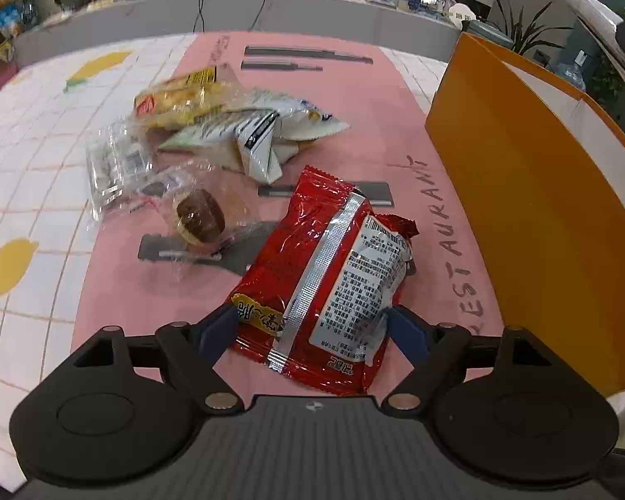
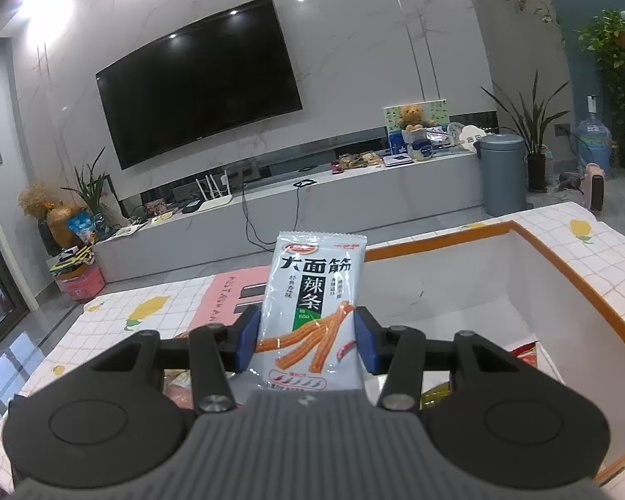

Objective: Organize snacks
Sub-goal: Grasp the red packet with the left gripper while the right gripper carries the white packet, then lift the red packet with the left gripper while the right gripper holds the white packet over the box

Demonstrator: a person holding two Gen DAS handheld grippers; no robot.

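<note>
Step judged: left gripper (image 1: 314,327) set to pick the red pack (image 1: 329,287), right gripper (image 2: 306,335) carrying the white pack (image 2: 312,312) to the box (image 2: 554,287). The left would best be closed squarely across the pack's near end, not on the crinkled seam.

Left jaws were wide open, the red pack's near end between them on the pink mat (image 1: 146,304); pad contact could not be confirmed. The box wall stood at 3 o'clock, loose snacks (image 1: 212,133) at 11 o'clock.

Right jaws were clamped on the white pack, held upright, the box at 2 o'clock.

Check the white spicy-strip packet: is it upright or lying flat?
Upright. The white packet stands on end between the right gripper, whose jaws press on its two side edges, its top seal uppermost, above the box.
</note>
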